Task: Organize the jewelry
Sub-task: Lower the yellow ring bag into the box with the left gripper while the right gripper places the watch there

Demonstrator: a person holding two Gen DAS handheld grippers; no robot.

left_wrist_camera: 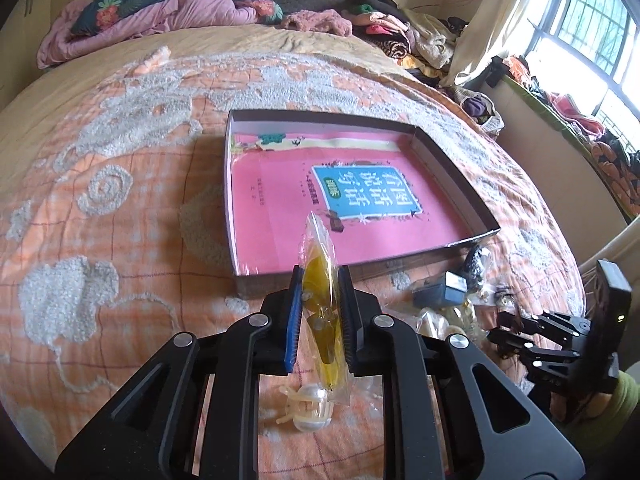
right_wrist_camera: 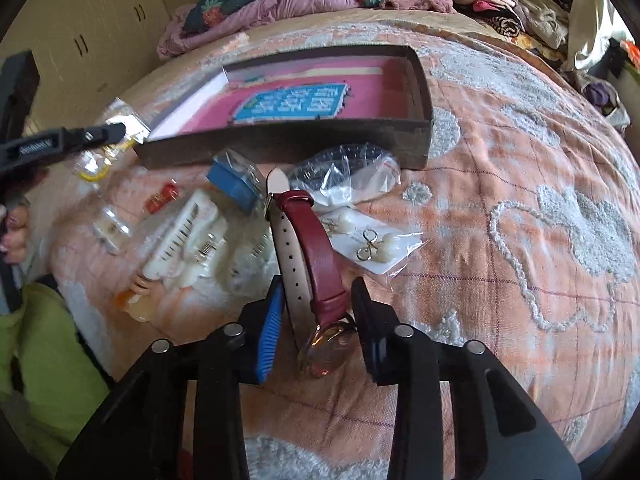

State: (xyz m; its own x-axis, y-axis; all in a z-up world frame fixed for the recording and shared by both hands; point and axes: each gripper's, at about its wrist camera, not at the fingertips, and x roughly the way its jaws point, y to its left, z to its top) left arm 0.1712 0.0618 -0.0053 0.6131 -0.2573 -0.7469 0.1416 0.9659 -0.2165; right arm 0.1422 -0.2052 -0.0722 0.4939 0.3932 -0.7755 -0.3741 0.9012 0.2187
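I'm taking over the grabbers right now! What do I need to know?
Left gripper: shut on a clear packet with a yellow piece inside, lifted near the box.
Right gripper: jaws around the red-strapped watch; whether the pads press it is unclear.
Box: only a pink book, no jewelry yet.
Left to do: pearl earrings, white hair clips, other packets on the bedspread.
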